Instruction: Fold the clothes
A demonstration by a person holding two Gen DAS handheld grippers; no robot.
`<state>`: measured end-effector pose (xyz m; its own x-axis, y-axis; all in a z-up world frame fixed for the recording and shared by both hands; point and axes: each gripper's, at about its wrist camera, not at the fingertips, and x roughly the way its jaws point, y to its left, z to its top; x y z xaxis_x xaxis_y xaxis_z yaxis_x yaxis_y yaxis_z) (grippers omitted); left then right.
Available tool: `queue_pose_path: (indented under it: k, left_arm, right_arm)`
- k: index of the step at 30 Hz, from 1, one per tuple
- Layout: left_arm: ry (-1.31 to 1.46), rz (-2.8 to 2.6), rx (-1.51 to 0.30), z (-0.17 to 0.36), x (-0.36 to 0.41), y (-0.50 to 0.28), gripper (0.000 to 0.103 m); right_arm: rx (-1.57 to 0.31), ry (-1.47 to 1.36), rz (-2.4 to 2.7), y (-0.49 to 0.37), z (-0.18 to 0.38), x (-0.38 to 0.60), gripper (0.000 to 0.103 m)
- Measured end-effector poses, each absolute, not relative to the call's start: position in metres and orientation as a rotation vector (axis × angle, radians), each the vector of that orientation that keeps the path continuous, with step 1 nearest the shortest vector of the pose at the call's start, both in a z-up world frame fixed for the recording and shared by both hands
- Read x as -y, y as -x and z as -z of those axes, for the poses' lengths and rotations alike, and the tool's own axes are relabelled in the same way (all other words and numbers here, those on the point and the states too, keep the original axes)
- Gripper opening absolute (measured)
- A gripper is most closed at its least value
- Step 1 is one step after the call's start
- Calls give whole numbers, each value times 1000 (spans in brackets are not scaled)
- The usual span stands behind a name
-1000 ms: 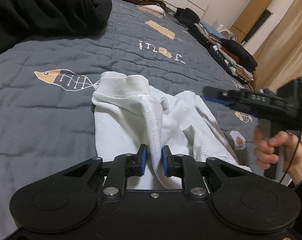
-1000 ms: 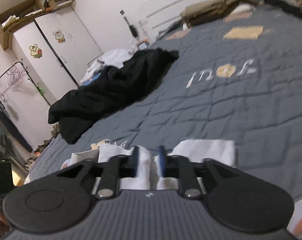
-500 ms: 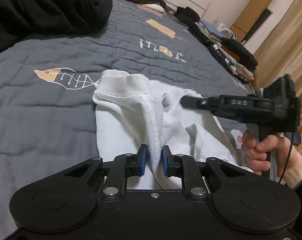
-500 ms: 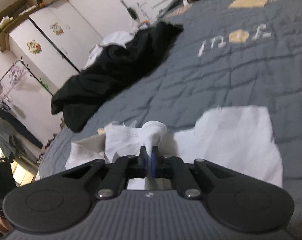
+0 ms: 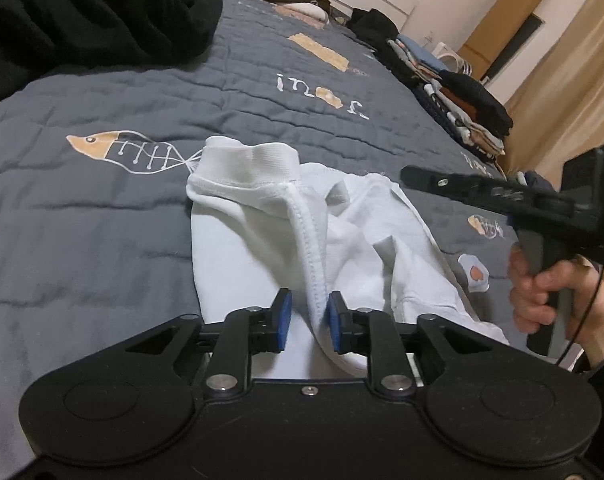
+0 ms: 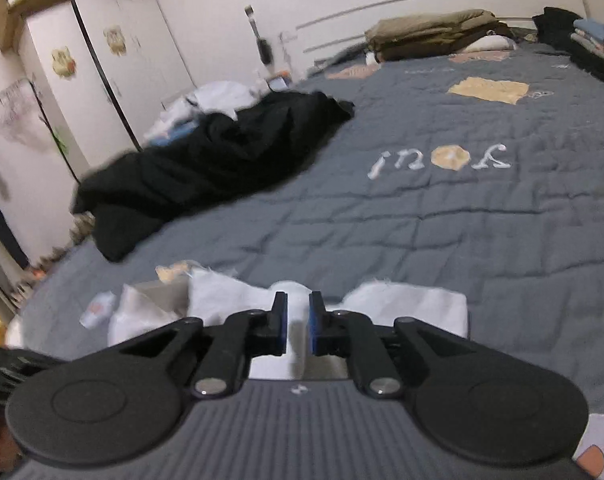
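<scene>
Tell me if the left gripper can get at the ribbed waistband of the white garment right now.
Probably yes. The left gripper is open astride a seam of the white garment, and the ribbed waistband lies straight ahead with nothing between; the right gripper sits off to the side.

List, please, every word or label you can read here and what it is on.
"inoy", upside down as seen, the o a tan patch: stitched on the grey quilt.
Label on the right tongs: too blurred to read.
Stitched letters near the quilt's right edge: too small to read.

right gripper (image 6: 298,326): jaws apart | white garment (image 6: 405,312) beneath, on grey quilt (image 6: 481,240) | black clothing (image 6: 222,164) beyond
</scene>
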<state>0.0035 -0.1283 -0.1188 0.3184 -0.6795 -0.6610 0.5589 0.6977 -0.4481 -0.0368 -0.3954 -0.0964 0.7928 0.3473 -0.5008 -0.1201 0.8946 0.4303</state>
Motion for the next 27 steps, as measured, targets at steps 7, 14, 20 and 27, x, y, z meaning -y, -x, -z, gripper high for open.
queue_pose_path:
  k: [7, 14, 20, 27]
  left_arm:
    - [188, 851, -898, 124, 139, -3, 5]
    - [132, 907, -900, 105, 104, 16, 5]
    - [85, 960, -891, 99, 87, 24, 5]
    - [82, 919, -899, 103, 94, 19, 5]
  right_arm:
    - [-652, -351, -290, 36, 98, 385, 32]
    - [-670, -335, -296, 36, 98, 380, 34]
    - [-652, -293, -283, 32, 96, 376, 34]
    - [-631, -244, -267, 28, 93, 370, 35]
